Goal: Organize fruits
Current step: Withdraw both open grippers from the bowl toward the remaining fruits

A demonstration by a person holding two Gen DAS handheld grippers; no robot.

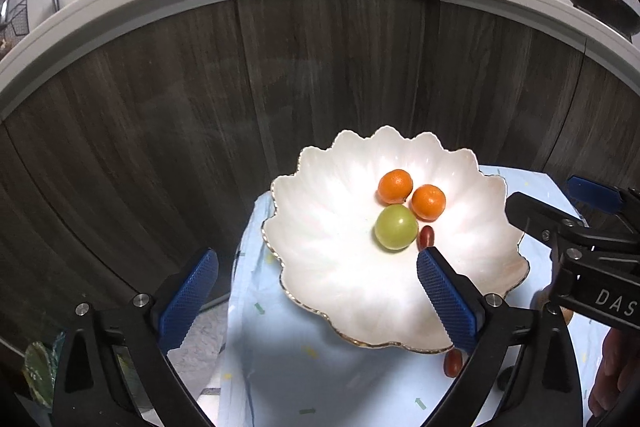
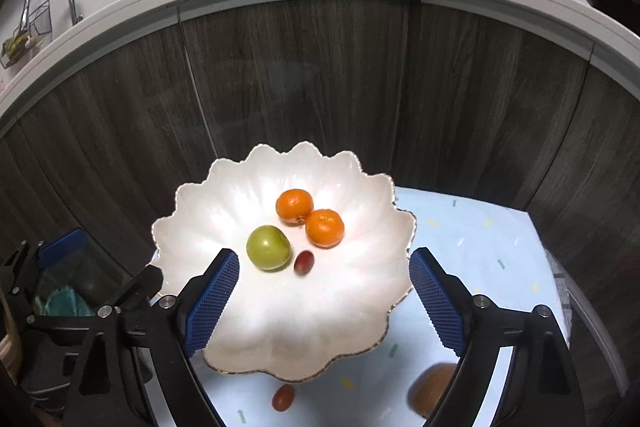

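Both the left tongs and right tongs are wide and hold nothing. The small red fruit lies on the worktop, just near of the white bowl. It is probably light, smooth and soft, so grip gently across its middle

Small red fruit on cloth, partly hidden behind right finger of left claw; near edge of white scalloped plate also covered by that finger. Second red fruit in plate, lower part tucked behind same fingertip; blurred in right wrist view, kind unclear. Brown round object low, just inside right finger of right claw, blurred and half covered, cannot identify. Right claw cut off at right border in left view. Bare hand at lower right, mostly out of frame. Greenish item far lower left, behind left claw's body, unreadable.
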